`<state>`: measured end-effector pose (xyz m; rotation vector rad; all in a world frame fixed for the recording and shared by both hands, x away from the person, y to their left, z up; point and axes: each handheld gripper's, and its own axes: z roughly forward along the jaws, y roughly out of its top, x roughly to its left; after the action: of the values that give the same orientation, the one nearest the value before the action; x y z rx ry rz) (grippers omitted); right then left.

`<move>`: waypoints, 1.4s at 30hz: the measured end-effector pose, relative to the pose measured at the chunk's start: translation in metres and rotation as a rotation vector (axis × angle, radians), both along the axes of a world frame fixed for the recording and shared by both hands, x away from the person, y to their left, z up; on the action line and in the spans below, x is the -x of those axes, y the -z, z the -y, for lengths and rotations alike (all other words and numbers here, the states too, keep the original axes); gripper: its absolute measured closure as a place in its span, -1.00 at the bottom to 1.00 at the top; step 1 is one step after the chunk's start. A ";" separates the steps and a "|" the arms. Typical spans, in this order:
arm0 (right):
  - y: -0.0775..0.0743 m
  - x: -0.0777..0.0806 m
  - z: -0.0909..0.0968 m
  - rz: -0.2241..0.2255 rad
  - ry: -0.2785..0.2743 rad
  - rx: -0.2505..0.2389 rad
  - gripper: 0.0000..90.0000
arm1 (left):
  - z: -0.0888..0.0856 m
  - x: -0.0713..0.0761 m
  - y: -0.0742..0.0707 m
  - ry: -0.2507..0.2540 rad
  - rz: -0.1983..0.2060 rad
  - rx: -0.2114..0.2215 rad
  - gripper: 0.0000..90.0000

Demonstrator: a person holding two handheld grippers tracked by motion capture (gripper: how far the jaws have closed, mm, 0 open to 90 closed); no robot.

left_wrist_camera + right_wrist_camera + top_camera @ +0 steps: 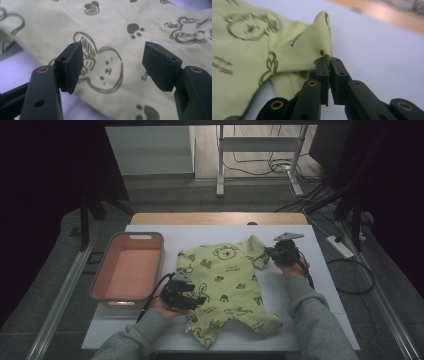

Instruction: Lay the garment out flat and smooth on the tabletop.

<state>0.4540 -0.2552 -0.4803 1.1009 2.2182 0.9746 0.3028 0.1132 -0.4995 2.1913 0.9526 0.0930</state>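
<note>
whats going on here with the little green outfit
A person works on a yellow-green baby garment spread flat on a white table, with a gripper in each hand. The right gripper is shut on the garment's sleeve edge and lifts it slightly. The left gripper hovers open over the bear print near the lower left side, gripping nothing. A pink bin sits to the left, with nothing in it.

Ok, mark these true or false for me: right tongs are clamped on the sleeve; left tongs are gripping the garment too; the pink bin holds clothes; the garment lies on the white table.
1. The right tongs are clamped on the sleeve. True.
2. The left tongs grip the garment. False: their jaws stand open above the cloth.
3. The pink bin holds clothes. False: nothing lies in it.
4. The garment lies on the white table. True.
</note>
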 end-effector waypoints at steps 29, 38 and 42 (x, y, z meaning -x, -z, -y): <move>0.019 0.008 -0.037 -0.193 -0.112 -0.084 -0.01 | -0.002 0.000 -0.001 -0.004 0.000 -0.004 -0.26; 0.033 0.005 -0.047 -0.262 -0.113 -0.040 0.17 | -0.003 0.001 -0.002 -0.005 0.003 0.002 -0.26; 0.032 0.008 -0.051 -0.266 -0.129 -0.023 0.53 | -0.003 0.001 -0.002 -0.005 0.003 0.000 -0.26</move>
<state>0.4462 -0.2046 -0.5123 1.1675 2.5238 0.9546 0.3017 0.1161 -0.4976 2.1882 0.9567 0.0980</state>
